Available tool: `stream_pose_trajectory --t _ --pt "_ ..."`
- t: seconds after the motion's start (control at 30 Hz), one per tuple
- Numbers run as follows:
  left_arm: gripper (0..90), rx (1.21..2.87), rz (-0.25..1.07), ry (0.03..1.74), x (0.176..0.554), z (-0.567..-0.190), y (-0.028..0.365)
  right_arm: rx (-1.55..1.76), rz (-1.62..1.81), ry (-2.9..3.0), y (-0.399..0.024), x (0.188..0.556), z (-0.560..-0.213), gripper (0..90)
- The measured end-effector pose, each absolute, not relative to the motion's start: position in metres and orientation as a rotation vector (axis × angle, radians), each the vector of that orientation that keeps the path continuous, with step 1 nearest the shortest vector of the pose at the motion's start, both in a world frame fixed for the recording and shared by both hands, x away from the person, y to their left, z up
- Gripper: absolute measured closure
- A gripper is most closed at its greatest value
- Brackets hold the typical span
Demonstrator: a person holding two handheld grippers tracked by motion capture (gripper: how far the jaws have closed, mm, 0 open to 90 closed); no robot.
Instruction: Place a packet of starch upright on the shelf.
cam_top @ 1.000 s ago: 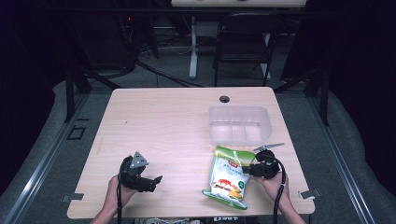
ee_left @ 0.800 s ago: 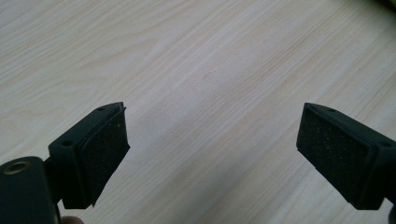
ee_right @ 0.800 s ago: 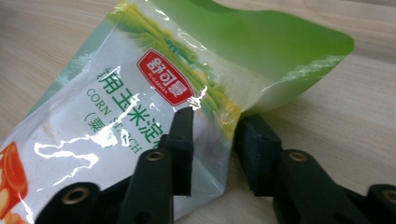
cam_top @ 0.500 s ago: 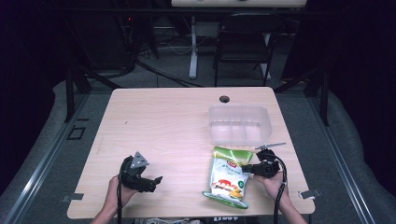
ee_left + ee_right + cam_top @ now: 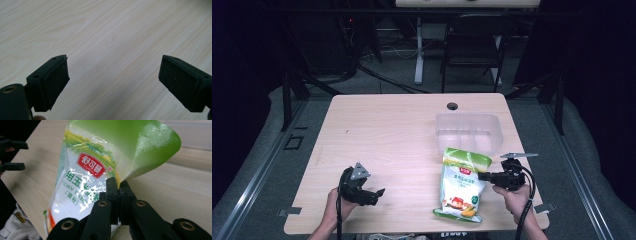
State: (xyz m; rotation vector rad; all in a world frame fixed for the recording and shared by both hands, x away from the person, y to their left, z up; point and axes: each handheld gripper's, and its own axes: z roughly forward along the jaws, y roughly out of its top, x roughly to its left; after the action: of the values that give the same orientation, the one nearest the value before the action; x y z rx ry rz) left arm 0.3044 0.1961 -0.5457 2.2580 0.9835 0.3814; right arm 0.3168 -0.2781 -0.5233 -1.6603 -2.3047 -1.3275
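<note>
Over on the left, the left gripper [image 5: 379, 192] is parked low over the pale wood-grain tabletop [image 5: 387, 135], jaws spread wide with nothing but bare wood seen between the pads [image 5: 56, 83] in the left gripper view. Toward the right, the green and white plastic bag of corn starch [image 5: 461, 185] is lying near the front edge, its green top end curled up off the tabletop. The bag's right edge is pinched by the right gripper [image 5: 481, 176], whose jaws have just been closing and are now clenched on the film, as seen close up in the right gripper view [image 5: 117, 185]. Just behind the bag, a clear plastic rectangular container [image 5: 469, 131] is sitting on the tabletop.
</note>
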Motion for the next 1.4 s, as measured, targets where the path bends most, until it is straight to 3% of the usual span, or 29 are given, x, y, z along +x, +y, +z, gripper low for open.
stream_pose_trajectory --t 1.4 --pt "9.2 2.239 0.407 0.99 0.304 -0.546 0.199 -1.615 -1.589 -2.432 -0.292 0.287 -0.456 89.4"
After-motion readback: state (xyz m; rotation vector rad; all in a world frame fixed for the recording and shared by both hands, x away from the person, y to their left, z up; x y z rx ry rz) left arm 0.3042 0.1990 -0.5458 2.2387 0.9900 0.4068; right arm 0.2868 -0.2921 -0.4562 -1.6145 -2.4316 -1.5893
